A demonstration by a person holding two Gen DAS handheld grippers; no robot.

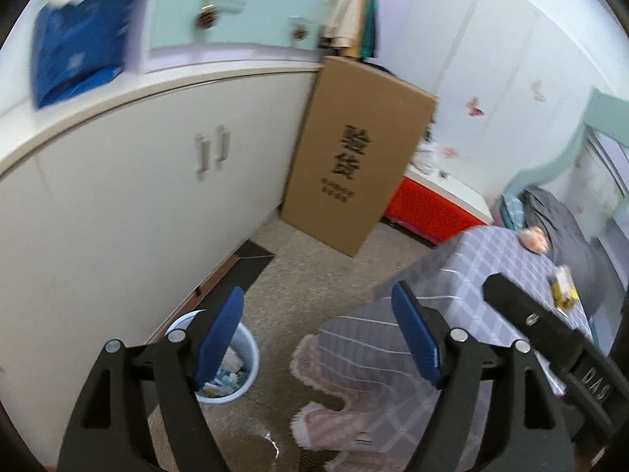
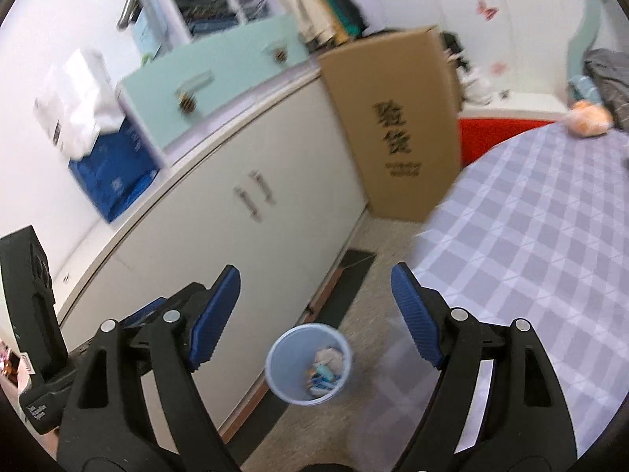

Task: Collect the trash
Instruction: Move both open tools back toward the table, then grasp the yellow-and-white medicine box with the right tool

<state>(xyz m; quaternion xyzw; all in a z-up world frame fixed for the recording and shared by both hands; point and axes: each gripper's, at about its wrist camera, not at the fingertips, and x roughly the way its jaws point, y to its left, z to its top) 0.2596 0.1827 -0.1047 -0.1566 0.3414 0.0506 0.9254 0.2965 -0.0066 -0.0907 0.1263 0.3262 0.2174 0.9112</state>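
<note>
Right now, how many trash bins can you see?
1. The pale blue trash bin stands on the floor beside the white cabinet, with scraps inside. Others may be hidden behind the table.

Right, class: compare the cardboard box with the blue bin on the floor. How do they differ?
The cardboard box is tall, flat-sided and brown; the blue bin is short, round and pale blue. The box is closed with black print on its face; the bin is open-topped with trash inside. Both stand on the floor beside the white cabinet.
</note>
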